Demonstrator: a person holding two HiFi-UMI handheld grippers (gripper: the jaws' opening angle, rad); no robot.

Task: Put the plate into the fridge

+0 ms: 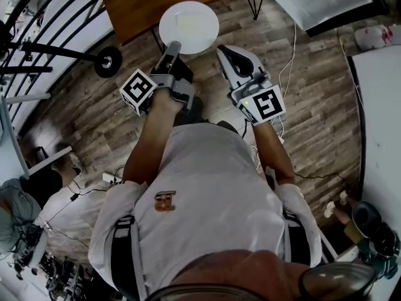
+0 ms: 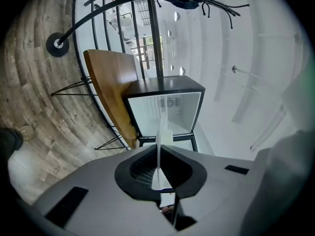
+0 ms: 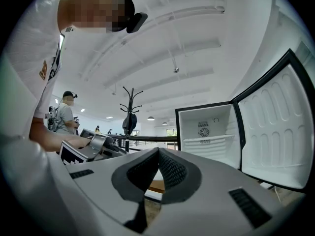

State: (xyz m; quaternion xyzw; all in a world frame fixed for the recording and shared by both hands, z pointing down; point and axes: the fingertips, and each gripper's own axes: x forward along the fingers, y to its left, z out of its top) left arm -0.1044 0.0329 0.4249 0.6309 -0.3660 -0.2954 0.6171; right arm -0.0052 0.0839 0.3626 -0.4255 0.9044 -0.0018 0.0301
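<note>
White plate held out front, rim pinched in the left claw; left gripper view: edge-on, facing the open fridge; right gripper view: right claw closed, empty; carrying step, next likely needs a level slide inside.

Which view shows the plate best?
Head view: the round white plate shows nearly its whole face. The left gripper view gives only its thin edge between the fingers; the right gripper view does not show it clearly.
</note>
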